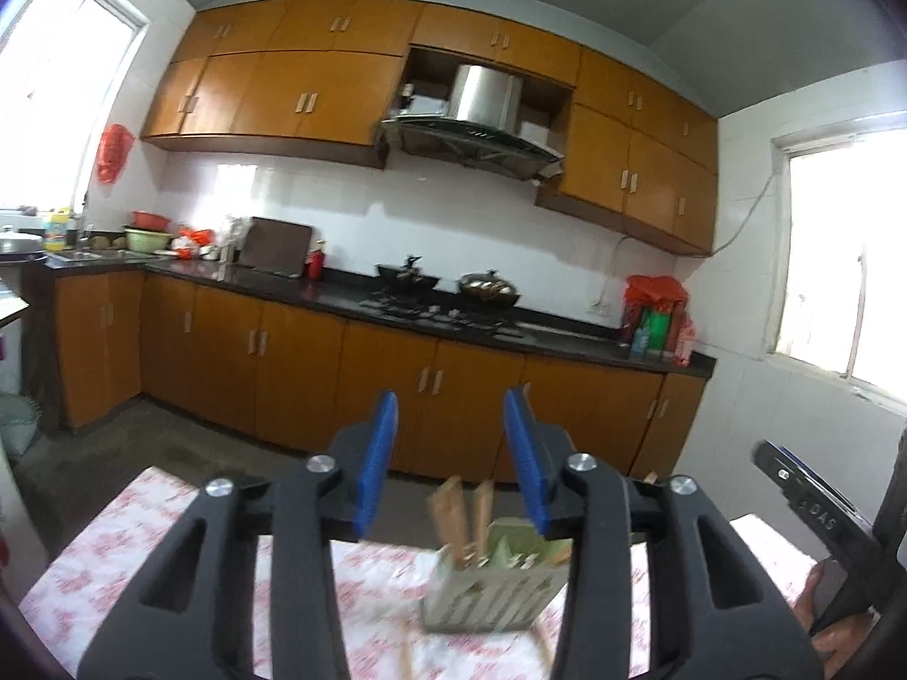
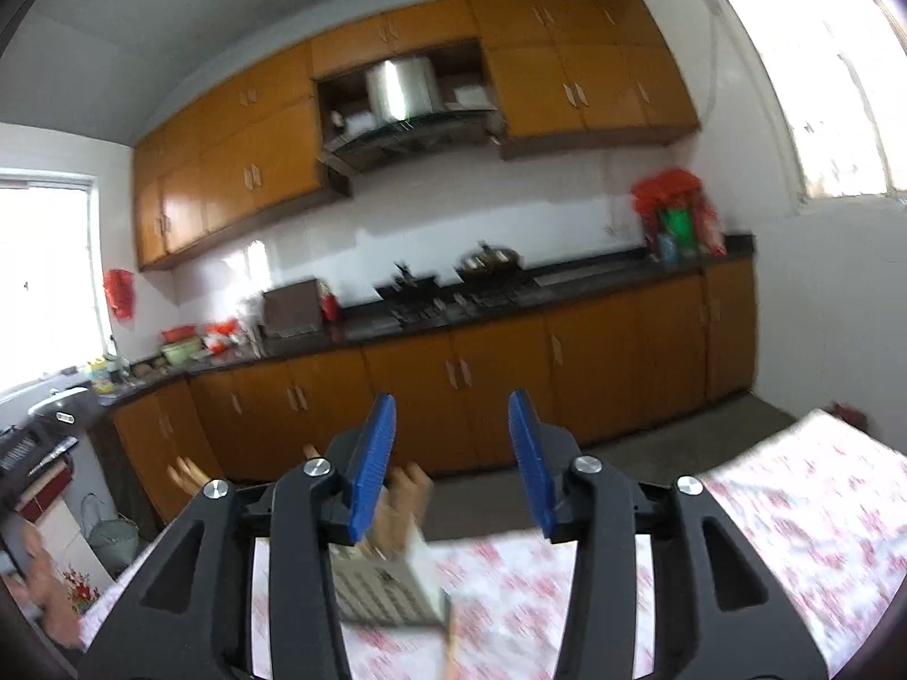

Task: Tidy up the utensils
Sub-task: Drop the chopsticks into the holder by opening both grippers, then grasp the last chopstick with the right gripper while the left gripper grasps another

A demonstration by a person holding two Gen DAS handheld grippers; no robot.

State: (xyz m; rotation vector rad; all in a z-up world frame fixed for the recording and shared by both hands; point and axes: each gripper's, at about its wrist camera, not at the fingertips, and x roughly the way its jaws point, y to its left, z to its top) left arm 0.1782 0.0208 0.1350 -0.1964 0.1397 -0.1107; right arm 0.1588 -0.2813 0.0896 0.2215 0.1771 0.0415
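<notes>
A pale slotted utensil holder [image 1: 490,595] stands on the table with the red-and-white floral cloth [image 1: 113,555]. Wooden utensil handles [image 1: 462,515] stick up out of it. My left gripper [image 1: 450,453] is open and empty, raised above and behind the holder. In the right wrist view the holder [image 2: 385,583] sits low left of centre, blurred, with wooden handles [image 2: 402,504] rising from it. My right gripper [image 2: 453,456] is open and empty, above and to the right of the holder. A wooden stick [image 2: 450,640] lies on the cloth beside the holder.
Orange kitchen cabinets [image 1: 397,374] and a dark counter with a stove and pans [image 1: 453,294] run along the far wall. Bright windows are at both sides. The other gripper's black body [image 1: 816,515] shows at the left wrist view's right edge. Floor lies between table and cabinets.
</notes>
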